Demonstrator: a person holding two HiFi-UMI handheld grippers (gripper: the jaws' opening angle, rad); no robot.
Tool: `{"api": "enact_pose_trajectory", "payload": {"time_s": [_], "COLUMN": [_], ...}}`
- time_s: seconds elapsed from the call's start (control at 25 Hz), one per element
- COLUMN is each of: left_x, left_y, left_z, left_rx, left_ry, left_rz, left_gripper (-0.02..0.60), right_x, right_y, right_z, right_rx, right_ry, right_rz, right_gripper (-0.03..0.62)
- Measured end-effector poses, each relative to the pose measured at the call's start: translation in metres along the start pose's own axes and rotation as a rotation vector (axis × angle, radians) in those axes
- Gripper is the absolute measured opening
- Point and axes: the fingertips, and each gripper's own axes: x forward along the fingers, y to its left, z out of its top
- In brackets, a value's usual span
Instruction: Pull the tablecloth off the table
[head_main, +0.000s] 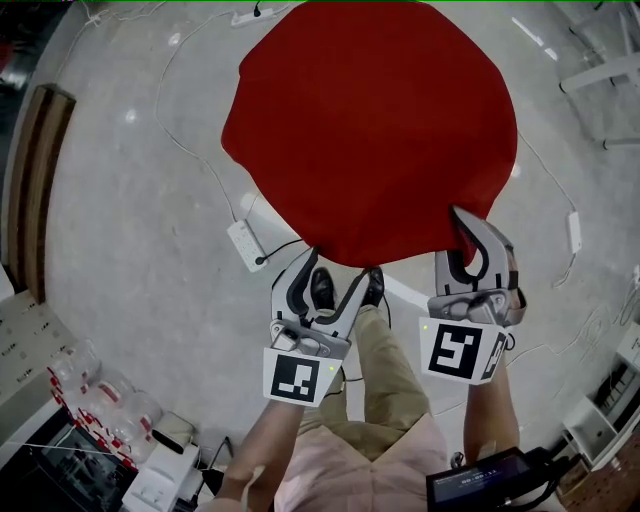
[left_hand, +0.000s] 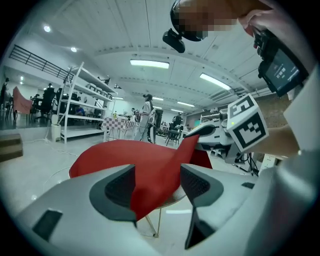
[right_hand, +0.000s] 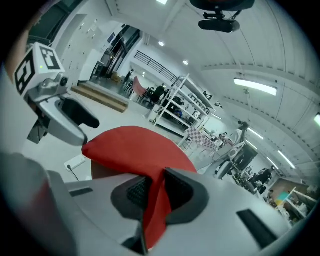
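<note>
A red tablecloth covers a round table; only a strip of the table's edge shows under it. My left gripper stands open at the cloth's near edge. In the left gripper view a fold of the tablecloth hangs between the spread jaws of that gripper, with a gap beside it. My right gripper is shut on the near right edge of the cloth. In the right gripper view its jaws pinch a red fold, and the cloth rises toward them.
A white power strip and cables lie on the grey floor left of the table. The person's shoes stand just before the table. A shelf with bottles is at lower left, a wooden bench at far left.
</note>
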Motion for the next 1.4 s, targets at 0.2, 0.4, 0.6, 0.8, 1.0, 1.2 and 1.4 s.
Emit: {"api": "enact_pose_trajectory", "payload": {"time_s": [0.2, 0.4, 0.6, 0.8, 1.0, 1.2, 1.4], "left_x": [0.008, 0.022, 0.044, 0.047, 0.054, 0.062, 0.060], "left_y": [-0.002, 0.009, 0.015, 0.032, 0.040, 0.041, 0.053], "left_z": [0.005, -0.009, -0.018, -0.024, -0.021, -0.015, -0.007], "left_rx": [0.022, 0.033, 0.136, 0.230, 0.286, 0.316, 0.313], "left_ry": [-0.017, -0.007, 0.005, 0.078, 0.095, 0.097, 0.084], "left_rz": [0.007, 0.076, 0.087, 0.191, 0.236, 0.242, 0.276], "left_gripper": [0.316, 0.390, 0.393, 0.391, 0.391, 0.391, 0.255], "right_x": [0.005, 0.007, 0.012, 0.010, 0.006, 0.002, 0.003], "right_y": [-0.014, -0.022, -0.023, -0.026, -0.033, -0.037, -0.039], "right_z": [0.028, 0.045, 0.043, 0.044, 0.044, 0.046, 0.041], "right_rx": [0.013, 0.046, 0.080, 0.143, 0.237, 0.266, 0.259], "right_ry": [-0.007, -0.027, -0.030, -0.053, -0.071, -0.090, -0.088], "right_rz": [0.034, 0.059, 0.084, 0.106, 0.110, 0.101, 0.100], "right_gripper": [0.052, 0.052, 0.052, 0.052, 0.052, 0.052, 0.052]}}
